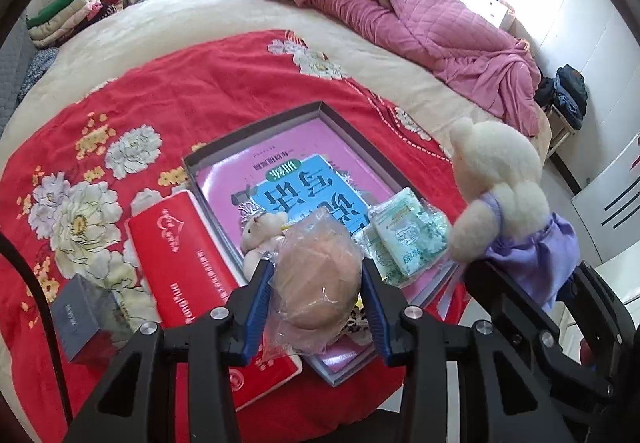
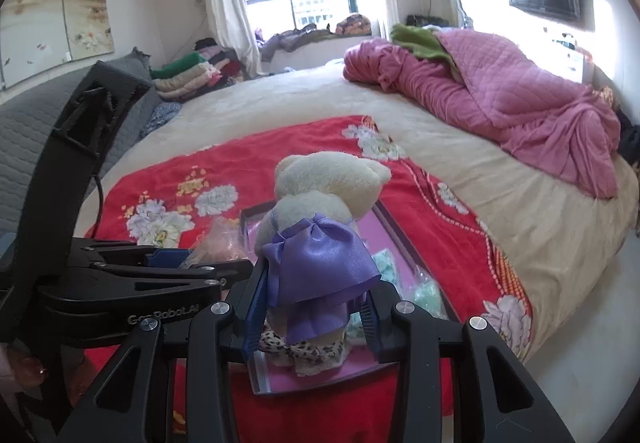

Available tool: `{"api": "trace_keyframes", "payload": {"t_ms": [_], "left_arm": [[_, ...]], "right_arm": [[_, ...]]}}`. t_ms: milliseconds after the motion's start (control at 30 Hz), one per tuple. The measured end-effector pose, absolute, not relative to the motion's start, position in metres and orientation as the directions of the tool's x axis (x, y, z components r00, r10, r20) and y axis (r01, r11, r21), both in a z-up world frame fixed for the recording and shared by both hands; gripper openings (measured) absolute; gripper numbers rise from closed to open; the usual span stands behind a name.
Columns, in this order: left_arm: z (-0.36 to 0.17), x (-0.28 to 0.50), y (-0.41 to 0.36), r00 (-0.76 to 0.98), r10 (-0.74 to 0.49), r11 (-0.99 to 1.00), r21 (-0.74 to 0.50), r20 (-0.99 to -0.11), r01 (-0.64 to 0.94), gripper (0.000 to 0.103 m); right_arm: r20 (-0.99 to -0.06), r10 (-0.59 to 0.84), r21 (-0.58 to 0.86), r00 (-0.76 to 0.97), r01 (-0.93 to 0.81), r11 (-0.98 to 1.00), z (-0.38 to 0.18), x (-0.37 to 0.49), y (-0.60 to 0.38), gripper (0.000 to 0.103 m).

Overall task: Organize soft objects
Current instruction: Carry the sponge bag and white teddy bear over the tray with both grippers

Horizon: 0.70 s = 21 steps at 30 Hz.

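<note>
My left gripper (image 1: 316,271) is shut on a tan soft lump in a clear plastic bag (image 1: 312,307), its blue pads pressing both sides. It hangs over the near end of a shallow grey box (image 1: 256,135) on the red flowered blanket (image 1: 180,95). In the box lie a pink and a blue book, a small white plush toy (image 1: 260,231) and green tissue packs (image 1: 404,235). My right gripper (image 2: 316,291) is shut on a cream teddy bear (image 2: 328,179) in a purple dress, held upright over the box's near right side. A leopard-print cloth (image 2: 304,351) lies under the bear.
A red flat case (image 1: 180,247) lies left of the box, and a small dark box (image 1: 76,319) sits at the blanket's near left. A pink quilt (image 1: 420,23) is heaped on the bed's far right. Folded clothes (image 2: 188,75) are stacked at the far left. The two grippers are close side by side.
</note>
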<state>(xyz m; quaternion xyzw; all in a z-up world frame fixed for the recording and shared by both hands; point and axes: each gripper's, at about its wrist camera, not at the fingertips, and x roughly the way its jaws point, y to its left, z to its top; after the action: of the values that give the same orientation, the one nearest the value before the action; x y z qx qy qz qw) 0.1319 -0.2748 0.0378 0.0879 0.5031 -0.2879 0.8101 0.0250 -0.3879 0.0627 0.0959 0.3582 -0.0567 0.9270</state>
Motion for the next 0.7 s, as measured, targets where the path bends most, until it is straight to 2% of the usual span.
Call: {"api": "trace_keyframes", "payload": {"t_ms": [700], "left_arm": [[-0.017, 0.192, -0.289, 0.266, -0.318, 0.848, -0.147, -0.910, 0.510, 0.044]], "right_arm": [[-0.774, -0.031, 0.101, 0.632, 0.172, 0.980, -0.001, 0.057, -0.388, 0.041]]}}
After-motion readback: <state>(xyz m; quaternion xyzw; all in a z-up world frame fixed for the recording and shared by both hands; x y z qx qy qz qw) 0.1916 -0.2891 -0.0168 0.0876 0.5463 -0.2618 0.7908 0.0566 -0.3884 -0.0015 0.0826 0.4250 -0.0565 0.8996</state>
